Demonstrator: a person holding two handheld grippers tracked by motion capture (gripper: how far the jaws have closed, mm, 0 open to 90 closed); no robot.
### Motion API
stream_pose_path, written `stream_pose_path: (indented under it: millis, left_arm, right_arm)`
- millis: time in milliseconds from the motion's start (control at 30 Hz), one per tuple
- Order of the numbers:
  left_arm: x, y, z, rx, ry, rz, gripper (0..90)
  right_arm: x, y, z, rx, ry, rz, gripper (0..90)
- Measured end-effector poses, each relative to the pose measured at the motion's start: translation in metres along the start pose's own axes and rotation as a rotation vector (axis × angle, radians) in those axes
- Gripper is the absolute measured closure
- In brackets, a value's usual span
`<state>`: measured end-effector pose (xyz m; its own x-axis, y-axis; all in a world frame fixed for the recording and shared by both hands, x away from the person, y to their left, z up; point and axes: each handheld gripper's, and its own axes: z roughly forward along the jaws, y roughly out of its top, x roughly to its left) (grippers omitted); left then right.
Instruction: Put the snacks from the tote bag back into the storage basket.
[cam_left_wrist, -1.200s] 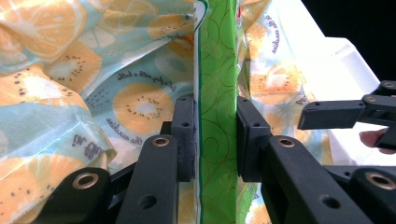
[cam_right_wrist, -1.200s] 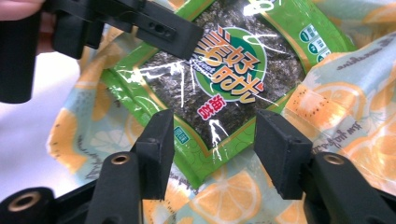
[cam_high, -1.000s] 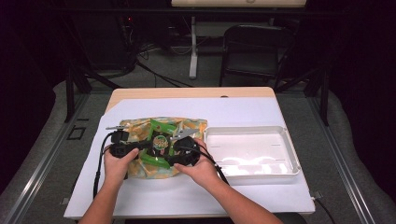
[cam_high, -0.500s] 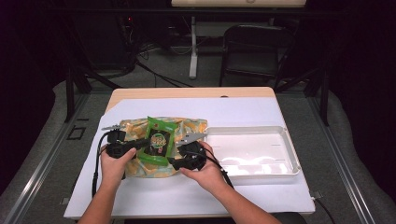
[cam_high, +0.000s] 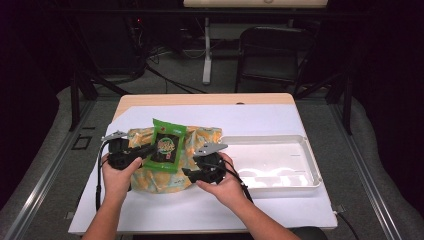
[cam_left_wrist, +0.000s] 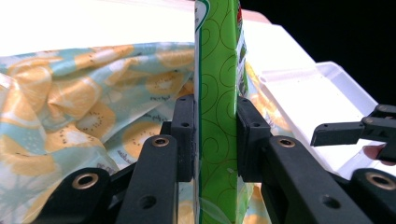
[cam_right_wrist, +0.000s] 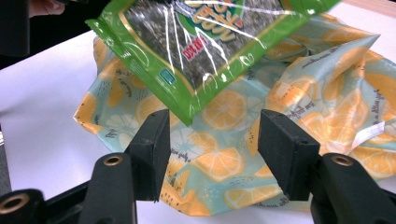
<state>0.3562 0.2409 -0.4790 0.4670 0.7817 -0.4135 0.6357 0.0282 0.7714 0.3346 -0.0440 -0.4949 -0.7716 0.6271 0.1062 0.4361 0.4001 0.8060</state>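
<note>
Tabletop (cam_high: 280, 117) covered in white, seen from above, fills the middle of the frame, with a person's forearms entering from the bottom edge. Left claw (cam_high: 146, 150), at centre left, is clamped on the edge of a green snack packet (cam_high: 167, 145); the packet is lifted, tilted up over a citrus-print bag (cam_high: 200, 137) that lies crumpled on the tabletop at centre. In the left gripper view, the left claw (cam_left_wrist: 215, 135) rises from the bottom of the frame with both jaws pressed flat against the green snack packet (cam_left_wrist: 217, 84), seen edge-on as a vertical strip down the middle; the citrus-print bag (cam_left_wrist: 79, 98) spreads across the left half behind it. Right claw (cam_high: 186, 172), just right of centre in the high view, sits low beside the bag's near edge. In the right gripper view, the right claw (cam_right_wrist: 212, 142) stands spread apart with nothing between its jaws; the packet's lower corner (cam_right_wrist: 187, 119) hangs just above the gap, and the citrus-print bag (cam_right_wrist: 327, 84) lies behind. White tray (cam_high: 305, 150) sits on the tabletop at centre right, just beside the bag.
</note>
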Motion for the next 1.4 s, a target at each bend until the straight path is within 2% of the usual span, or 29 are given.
stream_pose_path:
  millis: [333, 800, 1167, 1400]
  left_arm:
    - [-0.006, 0.006, -0.015, -0.037, 0.009, 0.02, 73.0]
    - [-0.015, 0.01, -0.025, -0.067, -0.013, 0.039, 73.0]
    - [-0.028, 0.013, -0.024, -0.077, -0.043, 0.071, 73.0]
    - [-0.037, 0.015, -0.015, -0.067, -0.07, 0.095, 73.0]
  right_arm:
    - [-0.001, -0.003, 0.0, 0.002, 0.002, 0.003, 44.0]
    - [-0.003, -0.003, -0.004, -0.013, 0.005, 0.014, 44.0]
    - [-0.006, -0.003, -0.011, -0.038, 0.01, 0.035, 44.0]
    - [-0.009, -0.005, -0.016, -0.051, 0.006, 0.049, 44.1]
